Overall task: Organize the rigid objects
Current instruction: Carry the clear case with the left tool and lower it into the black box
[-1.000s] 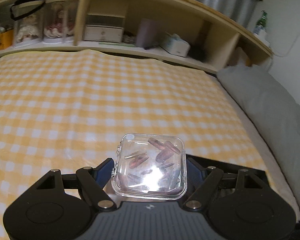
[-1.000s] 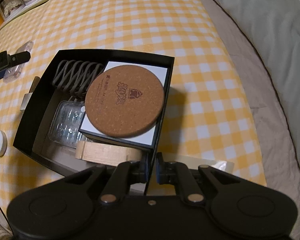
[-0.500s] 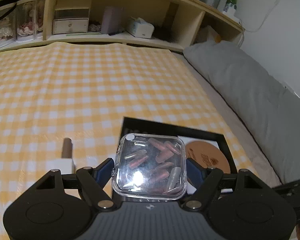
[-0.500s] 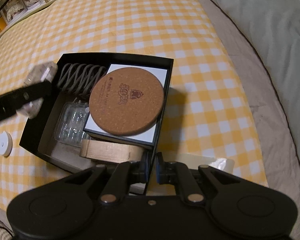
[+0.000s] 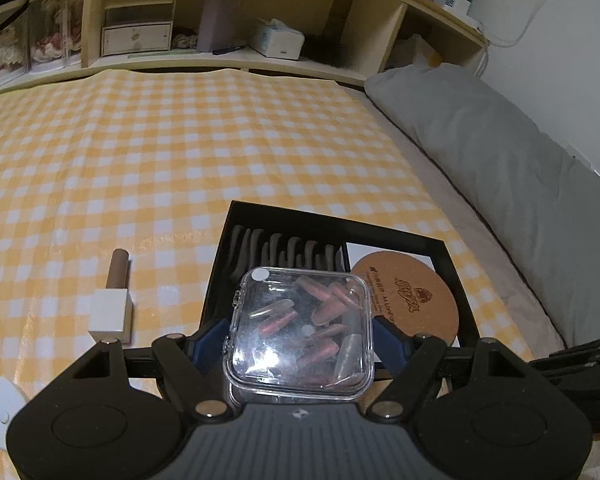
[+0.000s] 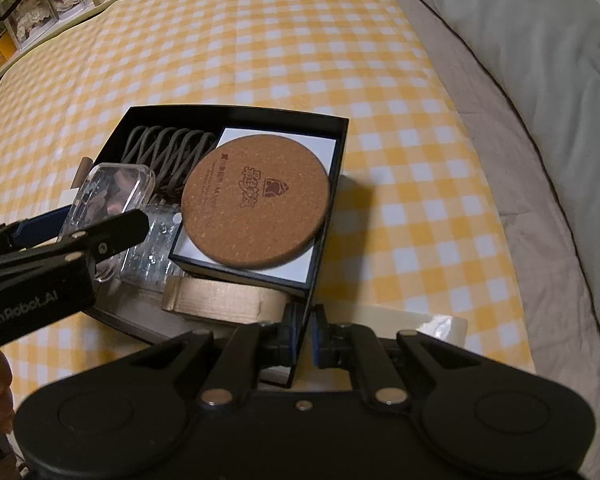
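Clear plastic case (image 5: pixel 300 332), square with rounded corners, holding loose press-on nails in pink and pale tones; pinched by its two side walls between the jaws of the left gripper (image 5: pixel 302 338), and carried above the left part of the black box (image 5: pixel 452 268). Black box: open-topped, shallow, lying on the bed's yellow checked cloth (image 5: pixel 180 152); the right gripper (image 6: pixel 303 336) has its jaws pressed together on the box's near wall, steadying it. Contents, from the carried case outward: a clear blister tray (image 6: pixel 156 256) directly beneath, a grey coiled cord (image 6: pixel 168 148) at the far side, a round cork coaster (image 6: pixel 256 200) lying on a white-topped inner box (image 6: pixel 320 148), and a wooden piece (image 6: pixel 220 300) along the near wall. Outside the box, on the cloth: a white block with a brown cylinder (image 5: pixel 114 300) to the left. Handling note, a judgement: lower the case level onto the blister tray, clear of the cord and coaster edge, and spread the jaws only once it rests flat, lest the smooth case slide or tip.
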Available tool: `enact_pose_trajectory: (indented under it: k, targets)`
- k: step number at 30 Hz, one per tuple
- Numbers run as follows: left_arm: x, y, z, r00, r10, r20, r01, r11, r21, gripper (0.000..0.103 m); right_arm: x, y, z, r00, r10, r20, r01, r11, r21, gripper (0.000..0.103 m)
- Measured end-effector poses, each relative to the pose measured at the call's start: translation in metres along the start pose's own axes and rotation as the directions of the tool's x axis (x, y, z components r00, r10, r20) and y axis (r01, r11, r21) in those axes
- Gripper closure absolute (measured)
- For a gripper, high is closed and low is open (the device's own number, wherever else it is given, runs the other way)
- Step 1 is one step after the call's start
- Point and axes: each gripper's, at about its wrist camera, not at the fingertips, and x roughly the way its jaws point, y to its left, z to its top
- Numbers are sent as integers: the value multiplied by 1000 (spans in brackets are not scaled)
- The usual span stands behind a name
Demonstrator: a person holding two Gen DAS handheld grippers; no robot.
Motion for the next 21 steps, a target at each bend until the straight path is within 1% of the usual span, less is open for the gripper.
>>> enact_pose_trajectory:
  k: [4,12,16,21]
  targets:
    - [3,2,-2,1000,-1,-2,1,1000,-19,25,0,0,0,1000,-1,0,1,1000,-1,95]
    - [7,3,-4,1000,23,-2,-23,1000,2,24,0,0,0,1000,1,-2,-1,1000,-2,95]
    - [6,5,-3,1000,13,-9,-13,1000,2,23,0,0,-1,1000,2,-3,-2,1000,-3,95]
    - [7,7,0,999,-8,-35,8,1000,-1,19,0,0,-2,1000,3,-9,-3,1000,-3,95]
